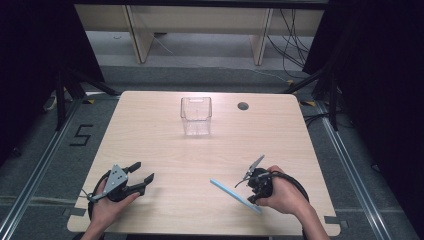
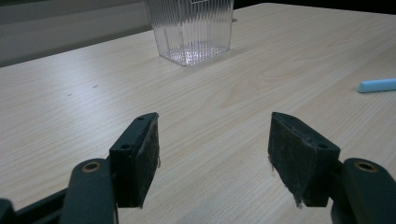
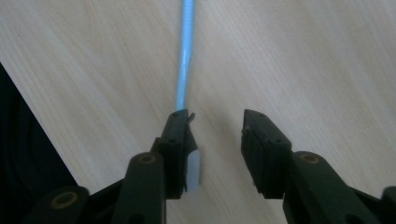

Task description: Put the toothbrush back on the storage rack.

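The right hand-held gripper (image 3: 215,123) stands apart over the white head of a blue toothbrush (image 3: 184,65) lying on the table (image 1: 165,150). The left hand-held gripper (image 2: 212,140), also apart, faces a clear bin (image 1: 196,116).

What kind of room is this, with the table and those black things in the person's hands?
Probably a lab set up for recording. A bare table stands between dark curtains, with cables on the floor and a taped number 5 beside it.
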Demonstrator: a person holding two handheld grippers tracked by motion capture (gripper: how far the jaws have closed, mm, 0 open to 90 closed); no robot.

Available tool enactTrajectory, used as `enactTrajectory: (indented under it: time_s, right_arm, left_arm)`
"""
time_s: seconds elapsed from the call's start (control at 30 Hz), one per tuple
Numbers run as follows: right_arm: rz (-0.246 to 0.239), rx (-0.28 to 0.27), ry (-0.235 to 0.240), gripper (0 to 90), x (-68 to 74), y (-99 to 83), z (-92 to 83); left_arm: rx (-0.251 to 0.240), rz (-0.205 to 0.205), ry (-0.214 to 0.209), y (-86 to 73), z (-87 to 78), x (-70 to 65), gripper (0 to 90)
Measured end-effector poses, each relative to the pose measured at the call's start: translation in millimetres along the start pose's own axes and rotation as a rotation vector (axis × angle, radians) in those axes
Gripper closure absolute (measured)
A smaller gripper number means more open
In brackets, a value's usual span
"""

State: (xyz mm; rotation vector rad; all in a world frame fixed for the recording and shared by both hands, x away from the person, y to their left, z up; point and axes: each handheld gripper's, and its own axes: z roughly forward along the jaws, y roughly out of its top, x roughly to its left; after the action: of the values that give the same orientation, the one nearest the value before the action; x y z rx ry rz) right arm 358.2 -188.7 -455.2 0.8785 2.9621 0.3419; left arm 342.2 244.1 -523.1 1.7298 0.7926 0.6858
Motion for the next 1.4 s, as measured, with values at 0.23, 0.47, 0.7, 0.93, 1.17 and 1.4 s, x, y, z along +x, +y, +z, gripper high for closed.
enactTrajectory:
  time_s: [0.23,0.47,0.7,0.93,1.17,1.4]
  right_arm:
    - [-0.023,0.058,0.041,73.0,6.7,16.3,8.6]
    - [-0.050,0.101,0.034,73.0,8.2,18.0,14.7]
    - [-0.042,0.127,0.016,76.0,14.4,17.9,19.2]
    - [-0.064,0.155,0.002,81.8,19.0,20.6,24.7]
    - [-0.102,0.162,0.002,86.5,17.0,20.5,24.6]
    - [-0.140,0.160,0.033,86.6,12.3,20.1,22.3]
  left_arm:
    - [0.000,0.007,-0.004,0.0,-0.4,-0.3,33.8]
    - [0.000,0.008,-0.005,0.0,0.1,-0.2,33.8]
    - [0.001,0.008,-0.002,0.1,-0.1,-0.4,33.8]
    - [0.011,0.006,-0.001,0.1,-1.5,-0.9,33.8]
    - [0.021,0.023,-0.018,0.6,-1.9,-1.7,33.8]
    - [0.017,0.072,-0.105,12.3,-1.1,-13.3,33.5]
